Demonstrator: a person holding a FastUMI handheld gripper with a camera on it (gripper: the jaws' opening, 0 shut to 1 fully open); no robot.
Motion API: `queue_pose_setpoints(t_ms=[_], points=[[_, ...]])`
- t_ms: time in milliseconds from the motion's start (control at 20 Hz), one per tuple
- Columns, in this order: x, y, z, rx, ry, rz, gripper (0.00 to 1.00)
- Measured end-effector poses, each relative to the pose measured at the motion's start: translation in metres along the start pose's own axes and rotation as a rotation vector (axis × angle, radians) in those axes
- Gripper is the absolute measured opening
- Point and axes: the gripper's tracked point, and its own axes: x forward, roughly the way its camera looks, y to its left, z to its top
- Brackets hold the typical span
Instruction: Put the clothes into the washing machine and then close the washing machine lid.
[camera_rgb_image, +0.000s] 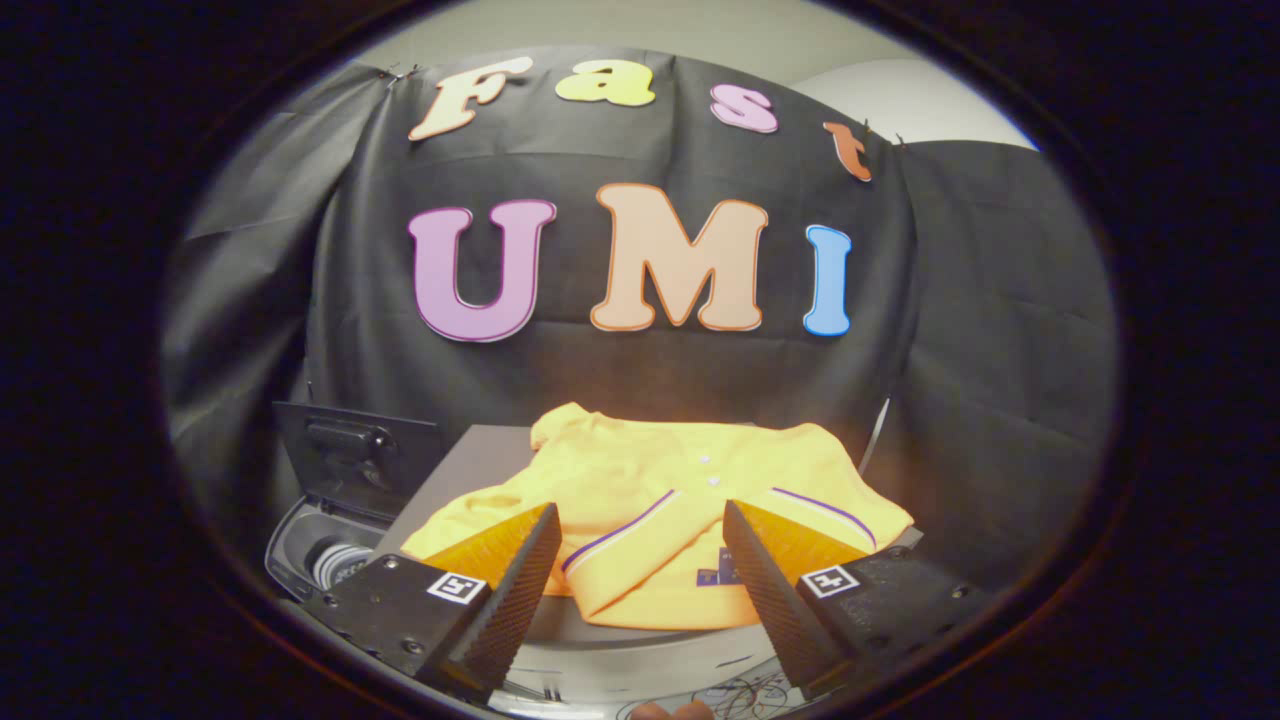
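The hand-held gripper (637, 585) has its fingers spread wide and holds nothing; both black ribbed pads (520, 590) point at the yellow shirt (650, 500) just ahead, its near hem lying between them. The shirt lies spread flat on a grey raised surface (470, 455), collar away from the fingers, probably laid out so an edge is easy to pinch. To the left of the fingers, lower down, the washing machine (320, 560) stands with its dark lid (350, 450) raised upright, ready to receive the shirt.
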Motion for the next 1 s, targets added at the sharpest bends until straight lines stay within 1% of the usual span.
queue_pose_setpoints(t_ms=[250, 400, 550, 600, 650, 750, 800, 850, 950, 1000], points=[[0.032, -0.008, -0.003, 0.013, 0.067, -0.028, 0.99], [0.049, -0.01, -0.016, 0.029, 0.147, -0.029, 0.99], [0.059, -0.015, -0.032, -0.009, 0.212, -0.046, 0.99], [0.061, -0.015, -0.029, 0.001, 0.192, -0.051, 0.99], [0.063, -0.015, -0.03, 0.006, 0.205, -0.045, 1.0], [0.06, -0.014, -0.03, 0.006, 0.191, -0.044, 0.97], [0.061, -0.015, -0.032, -0.004, 0.197, -0.048, 0.94], [0.061, -0.014, -0.029, -0.02, 0.186, -0.06, 0.87], [0.06, -0.026, -0.031, -0.07, 0.191, -0.131, 0.46], [0.057, -0.028, -0.032, -0.063, 0.201, -0.143, 0.26]])
